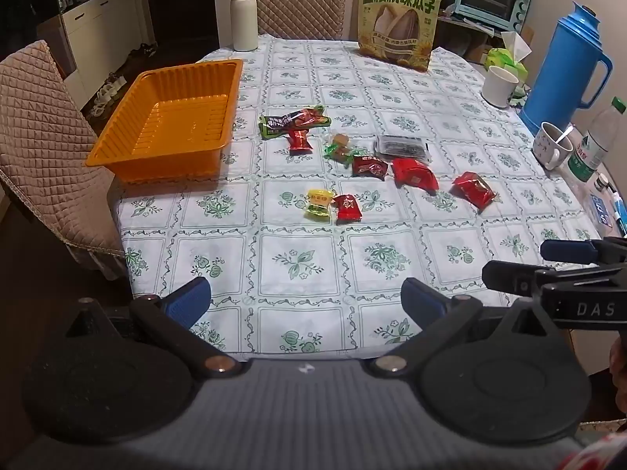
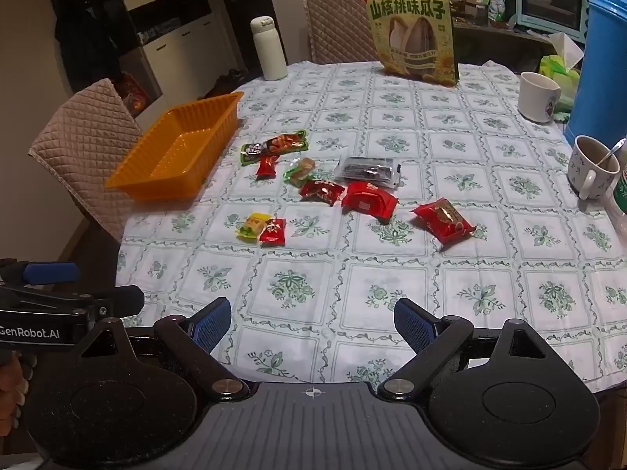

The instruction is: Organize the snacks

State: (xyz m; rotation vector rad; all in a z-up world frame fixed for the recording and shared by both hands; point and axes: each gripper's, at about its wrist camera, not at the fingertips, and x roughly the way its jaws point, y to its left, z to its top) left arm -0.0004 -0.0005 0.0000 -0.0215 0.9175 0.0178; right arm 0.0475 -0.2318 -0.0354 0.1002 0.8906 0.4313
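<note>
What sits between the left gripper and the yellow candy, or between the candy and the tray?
Nothing visible. Bare tablecloth lies from the open left gripper to the yellow candy, and from there to the empty orange tray. A red packet touches the candy's right side.

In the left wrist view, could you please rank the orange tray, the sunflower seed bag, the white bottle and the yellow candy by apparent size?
1. orange tray
2. sunflower seed bag, farther away, so the ranking against the tray is unsure
3. white bottle
4. yellow candy
</note>
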